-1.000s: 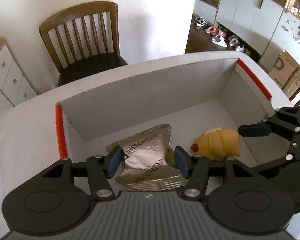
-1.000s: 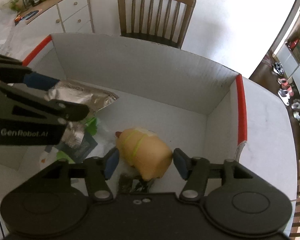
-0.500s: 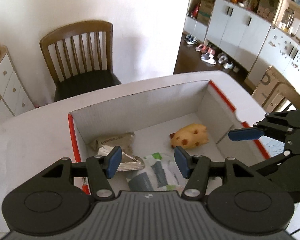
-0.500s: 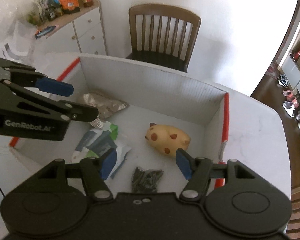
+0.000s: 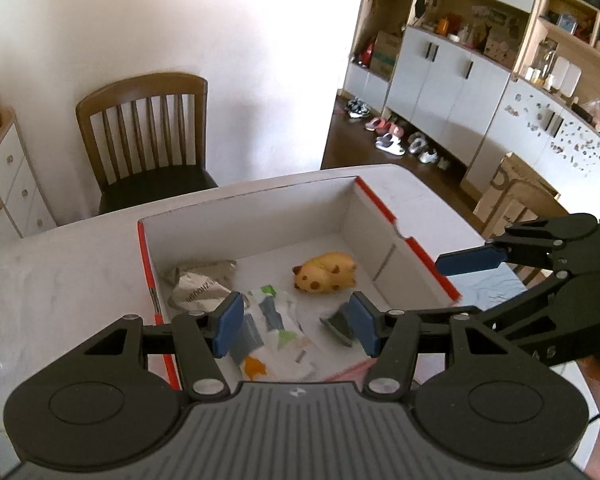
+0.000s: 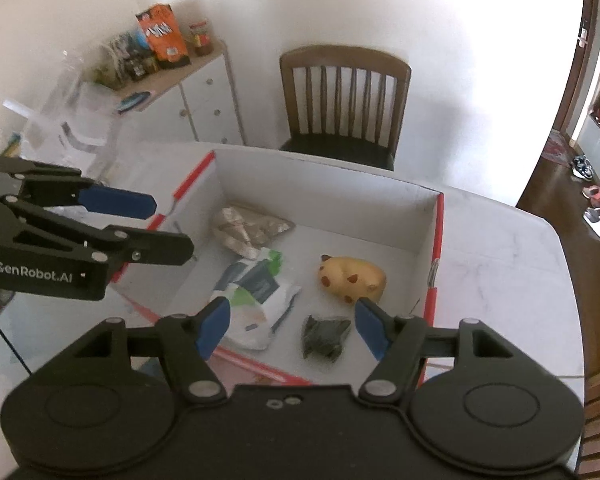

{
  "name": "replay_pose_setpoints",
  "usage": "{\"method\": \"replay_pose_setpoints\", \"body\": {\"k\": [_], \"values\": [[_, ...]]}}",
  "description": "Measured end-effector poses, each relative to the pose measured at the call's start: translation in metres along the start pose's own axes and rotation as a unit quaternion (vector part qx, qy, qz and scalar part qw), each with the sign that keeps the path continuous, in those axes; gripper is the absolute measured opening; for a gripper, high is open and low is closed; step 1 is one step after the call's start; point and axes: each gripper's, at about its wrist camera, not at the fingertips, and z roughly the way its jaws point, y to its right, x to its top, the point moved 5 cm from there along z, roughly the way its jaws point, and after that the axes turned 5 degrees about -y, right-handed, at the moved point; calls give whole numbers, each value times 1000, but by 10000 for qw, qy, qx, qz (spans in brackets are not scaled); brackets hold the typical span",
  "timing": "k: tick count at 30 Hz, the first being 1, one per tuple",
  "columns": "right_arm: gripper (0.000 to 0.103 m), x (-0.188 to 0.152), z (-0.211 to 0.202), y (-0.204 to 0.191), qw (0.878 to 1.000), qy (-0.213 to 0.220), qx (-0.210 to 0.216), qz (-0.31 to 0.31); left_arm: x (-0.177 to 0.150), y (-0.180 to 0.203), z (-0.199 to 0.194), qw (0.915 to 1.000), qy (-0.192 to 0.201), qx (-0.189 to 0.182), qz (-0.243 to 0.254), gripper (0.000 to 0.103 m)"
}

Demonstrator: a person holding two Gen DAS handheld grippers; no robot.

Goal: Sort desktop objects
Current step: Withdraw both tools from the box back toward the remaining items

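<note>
A white box [image 6: 416,216] with red edges sits on the pale surface [image 6: 500,264], holding a yellow spotted toy [image 6: 352,278], a silver pouch [image 6: 252,226], a white-green packet [image 6: 260,300] and a dark wad [image 6: 324,336]. Above it, the left gripper [image 5: 296,326] is partly open and empty; the right gripper [image 6: 290,326], its jaws just widening, is empty too.

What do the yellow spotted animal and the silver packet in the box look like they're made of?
Yellow spotted animal: probably soft rubber or vinyl, judging by its smooth, rounded, slightly glossy skin with painted brown spots; plush is unlikely. Silver packet: looks like metallised foil film, since it is crinkled and reflects light. Box: matte white corrugated cardboard with red rims.
</note>
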Motion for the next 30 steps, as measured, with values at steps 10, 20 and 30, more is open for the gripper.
{"method": "replay_pose_setpoints", "body": {"k": [10, 20, 30], "values": [[72, -33, -39, -12, 9991, 235, 329, 158, -41, 16, -45, 9995, 190, -153, -215, 57], [80, -71, -60, -24, 9982, 295, 483, 215, -92, 25, -72, 9986, 295, -210, -395, 64], [87, -105, -70, -25, 9972, 461, 457, 371, -136, 36, -82, 9994, 318, -74, -144, 72]]}}
